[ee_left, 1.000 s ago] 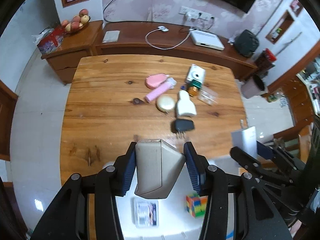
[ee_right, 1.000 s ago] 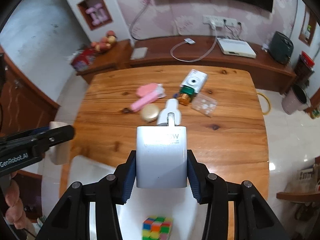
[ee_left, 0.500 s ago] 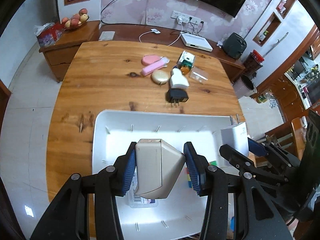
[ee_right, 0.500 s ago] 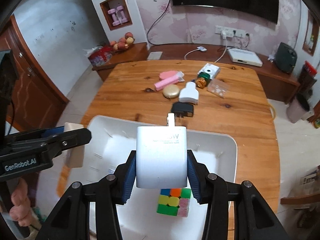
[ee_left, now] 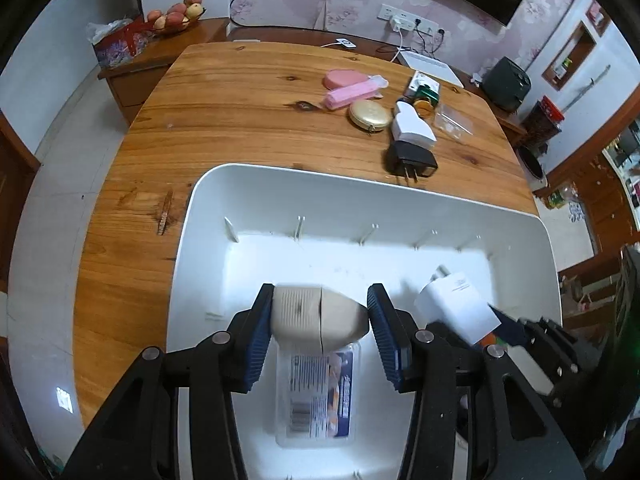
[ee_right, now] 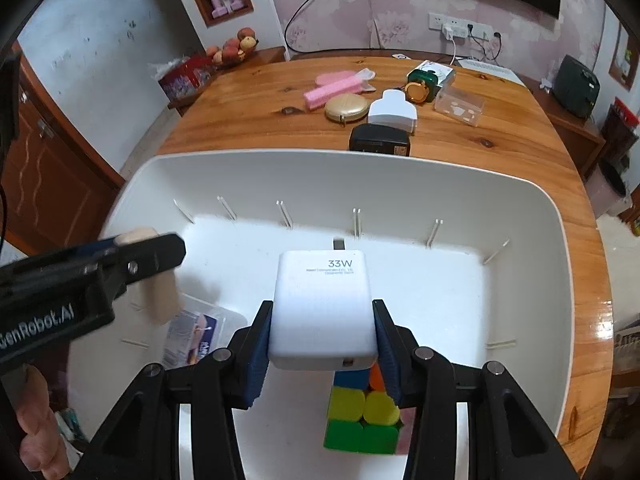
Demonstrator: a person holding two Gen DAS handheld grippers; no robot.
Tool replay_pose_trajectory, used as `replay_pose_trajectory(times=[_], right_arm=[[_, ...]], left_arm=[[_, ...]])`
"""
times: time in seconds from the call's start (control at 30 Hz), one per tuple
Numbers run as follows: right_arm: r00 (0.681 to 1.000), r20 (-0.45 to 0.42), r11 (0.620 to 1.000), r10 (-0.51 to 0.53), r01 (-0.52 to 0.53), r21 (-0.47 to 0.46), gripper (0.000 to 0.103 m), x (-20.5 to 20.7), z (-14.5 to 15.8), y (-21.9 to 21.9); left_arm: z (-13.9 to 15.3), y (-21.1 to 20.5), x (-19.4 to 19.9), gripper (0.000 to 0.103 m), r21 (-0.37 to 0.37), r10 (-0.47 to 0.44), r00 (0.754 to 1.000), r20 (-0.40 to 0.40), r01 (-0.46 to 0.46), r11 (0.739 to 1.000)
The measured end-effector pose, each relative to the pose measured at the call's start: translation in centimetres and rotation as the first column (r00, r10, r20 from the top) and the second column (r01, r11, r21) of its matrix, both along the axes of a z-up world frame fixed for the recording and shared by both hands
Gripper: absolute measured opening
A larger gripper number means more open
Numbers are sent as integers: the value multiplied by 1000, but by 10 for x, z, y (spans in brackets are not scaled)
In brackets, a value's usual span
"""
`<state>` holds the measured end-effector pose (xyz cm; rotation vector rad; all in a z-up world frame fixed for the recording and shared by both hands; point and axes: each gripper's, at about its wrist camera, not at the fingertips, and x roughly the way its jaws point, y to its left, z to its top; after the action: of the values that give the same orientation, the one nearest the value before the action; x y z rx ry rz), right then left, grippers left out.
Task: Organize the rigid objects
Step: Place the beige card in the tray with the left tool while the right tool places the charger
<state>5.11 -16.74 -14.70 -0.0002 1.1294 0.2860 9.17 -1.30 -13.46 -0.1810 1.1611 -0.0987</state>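
Observation:
My left gripper is shut on a beige plastic case and hangs inside the white bin, just above a clear packet on its floor. In the right wrist view the same left gripper comes in from the left edge with the beige case in it. My right gripper is shut on a white 33W charger, held over the white bin above a colour cube. That white charger also shows at the right of the left wrist view.
On the wooden table beyond the bin lie a black plug adapter, a white plug, a gold compact, pink items, a green box and a clear box. A hand grips the left tool.
Both grippers have come down and back toward the near edge, from over the table into the white bin. Each still holds its object; the packet and cube now lie close beneath them.

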Motion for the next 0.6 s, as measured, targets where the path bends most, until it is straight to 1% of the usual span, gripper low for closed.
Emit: replay_pose_trajectory(times=[0.13,0.2,0.27,0.33,0.43,0.47,0.5,0.53,0.57,0.6], right_arm=[[1000,-20,1000,6,-6,-6,47,3,-6,2],[998,-62,1000,5,-6,-10,47,6,-13,2],[998,-59,1000,5,-5,-1,47,5,-12,0],[998,-58,1000,9,-10,-9,47,3,-12,2],[998,-63,999,28,-30,-24,49,2,-13,6],[997,-71,999,37,-39,-28,52,2,-14,8],[996,-76,999,38,-41,-33,59,2,-14,8],[996,-82,999,36,-39,-37,63,3,-15,8],[996,-90,999,27,-30,-37,70,3,-16,7],[995,-96,999,21,-23,-22,72,4,-17,5]], left_arm=[[-9,5,8,50,2,29,1000,-5,-29,1000],[-16,6,12,50,7,38,999,-15,-38,999],[-22,6,14,50,0,32,999,-32,-32,1000],[-29,3,15,50,12,26,998,-51,-26,1000],[-28,1,13,50,31,18,999,-39,-17,999],[-28,1,12,50,31,17,999,-39,-16,999],[-28,2,11,51,28,17,999,-40,-16,999],[-28,3,10,51,27,15,999,-42,-14,1000],[-27,3,8,52,23,10,999,-42,-9,1000],[-26,2,7,53,22,6,999,-42,-5,1000]])
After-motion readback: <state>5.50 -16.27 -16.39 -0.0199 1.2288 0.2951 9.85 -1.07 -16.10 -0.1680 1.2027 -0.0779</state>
